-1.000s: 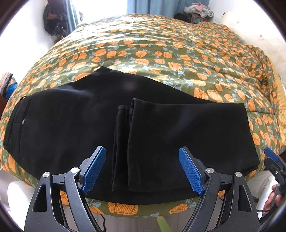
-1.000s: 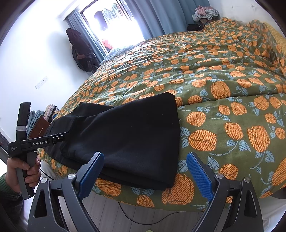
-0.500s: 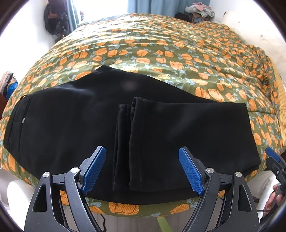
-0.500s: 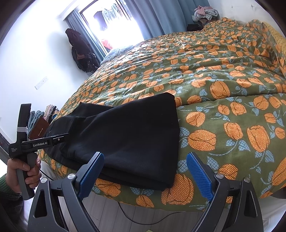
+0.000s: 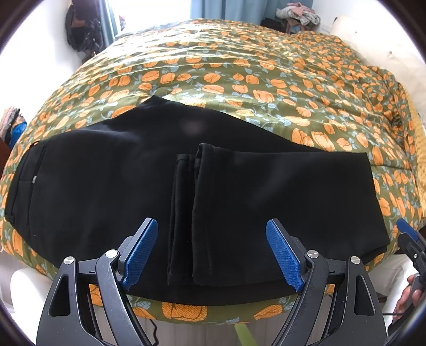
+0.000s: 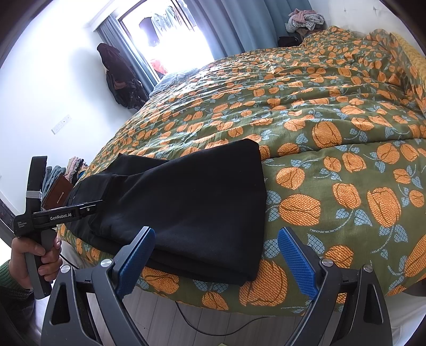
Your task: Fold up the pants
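Note:
Black pants lie along the near edge of the bed, legs folded back over themselves so the hems rest mid-length; the waistband is at the far left. My left gripper is open and empty, hovering just before the hems at the bed edge. My right gripper is open and empty, in front of the folded right end of the pants. The left gripper also shows at the left of the right wrist view.
The bed has a green quilt with orange flowers. Floor and a cable lie below the bed edge. Clothes hang on the wall; a clothes pile sits at the far corner.
Both grippers stay open; the views have hardly shifted and the pants lie as before.

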A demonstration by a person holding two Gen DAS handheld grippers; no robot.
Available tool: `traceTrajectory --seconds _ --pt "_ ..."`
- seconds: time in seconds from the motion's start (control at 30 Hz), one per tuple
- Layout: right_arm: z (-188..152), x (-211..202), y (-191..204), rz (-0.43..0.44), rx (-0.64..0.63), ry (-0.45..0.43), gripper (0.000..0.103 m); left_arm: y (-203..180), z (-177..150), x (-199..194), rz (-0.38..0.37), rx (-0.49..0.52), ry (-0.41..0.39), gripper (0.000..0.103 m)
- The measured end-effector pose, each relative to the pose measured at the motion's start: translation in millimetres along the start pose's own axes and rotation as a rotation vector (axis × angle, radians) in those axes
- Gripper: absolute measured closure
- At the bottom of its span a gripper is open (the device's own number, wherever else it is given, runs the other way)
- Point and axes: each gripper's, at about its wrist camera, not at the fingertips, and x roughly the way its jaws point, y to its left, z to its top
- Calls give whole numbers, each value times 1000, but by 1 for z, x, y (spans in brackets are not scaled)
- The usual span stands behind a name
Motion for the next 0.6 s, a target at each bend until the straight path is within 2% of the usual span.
traceTrajectory --seconds 0.4,0.6 --pt "1 -1 -2 -3 1 -9 10 1 0 0 5 5 -2 18" --pt "7 -14 -21 -26 75 -49 10 28 5 -17 47 8 -17 18"
